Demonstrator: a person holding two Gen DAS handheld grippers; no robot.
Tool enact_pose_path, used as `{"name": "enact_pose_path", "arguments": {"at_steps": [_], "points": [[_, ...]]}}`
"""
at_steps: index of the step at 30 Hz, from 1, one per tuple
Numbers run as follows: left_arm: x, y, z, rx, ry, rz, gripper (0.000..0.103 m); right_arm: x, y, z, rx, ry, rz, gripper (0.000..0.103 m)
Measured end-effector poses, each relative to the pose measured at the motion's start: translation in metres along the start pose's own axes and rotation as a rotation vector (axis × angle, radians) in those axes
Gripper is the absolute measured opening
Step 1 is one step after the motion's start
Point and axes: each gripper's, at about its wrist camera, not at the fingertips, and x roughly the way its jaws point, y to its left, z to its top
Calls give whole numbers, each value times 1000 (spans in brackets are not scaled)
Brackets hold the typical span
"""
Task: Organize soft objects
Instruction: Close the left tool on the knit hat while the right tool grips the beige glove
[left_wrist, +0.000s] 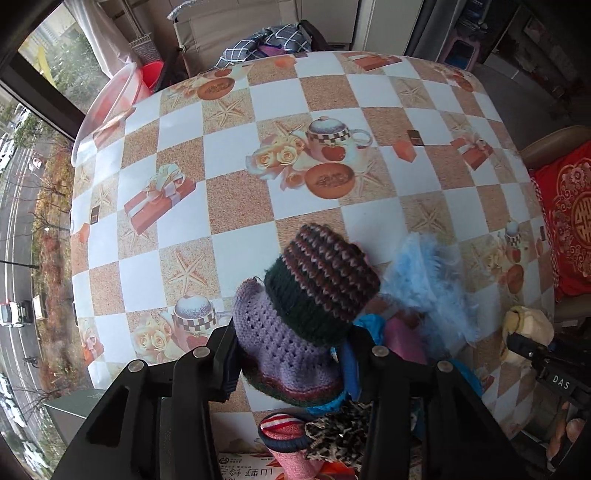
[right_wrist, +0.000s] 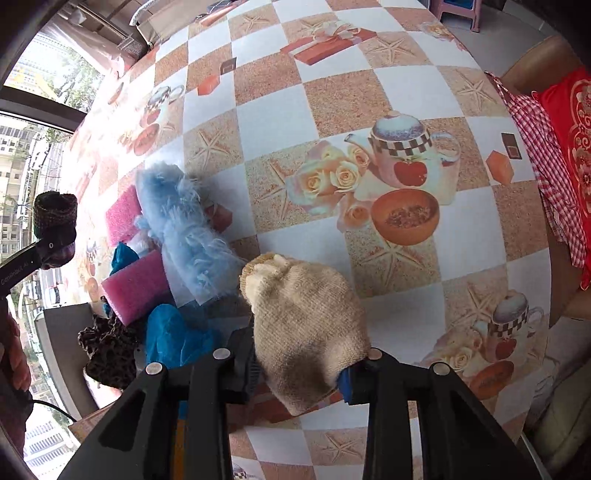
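The left tool (left_wrist: 291, 354) is clenching a knitted piece (left_wrist: 295, 317), lilac at the base with a dark striped cuff, and is holding it above the worktop (left_wrist: 229, 199); from the right wrist view it is hanging clear of the surface. The right tool (right_wrist: 299, 373) is gripping a beige knitted sock (right_wrist: 306, 325), whose toe end is reaching out over the checked cloth.

Both pieces are being pinched near one end, so most of each is hanging free. I judge that a quick swing could let the yarn slide out of the jaws, or let the sock's loose end drag across the pile and pull the fluffy blue scarf (right_wrist: 184, 229) along. The pile is sitting close to the worktop's near edge, so a nudge could be sending something over it.

Counting what is showing in the pile: one blue scarf, two pink sponges (right_wrist: 136, 291), one leopard-print fabric (right_wrist: 107, 350), and blue plastic-looking material (right_wrist: 173, 339) in what may be two pieces, though I cannot tell for sure. A red-striped roll (left_wrist: 280, 424) is also lying by the left tool
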Motion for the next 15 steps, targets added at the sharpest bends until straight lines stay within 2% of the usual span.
{"name": "enact_pose_path", "arguments": {"at_steps": [4, 8, 15], "points": [[-25, -37, -27, 82, -23, -56, 47, -27, -8, -11, -4, -20, 19, 34], [-52, -78, -51, 162, -32, -112, 47, -56, -44, -25, -5, -36, 26, 34], [-87, -151, -101, 360, -68, -145, 47, -75, -72, -57, -1, -34, 29, 34]]}}
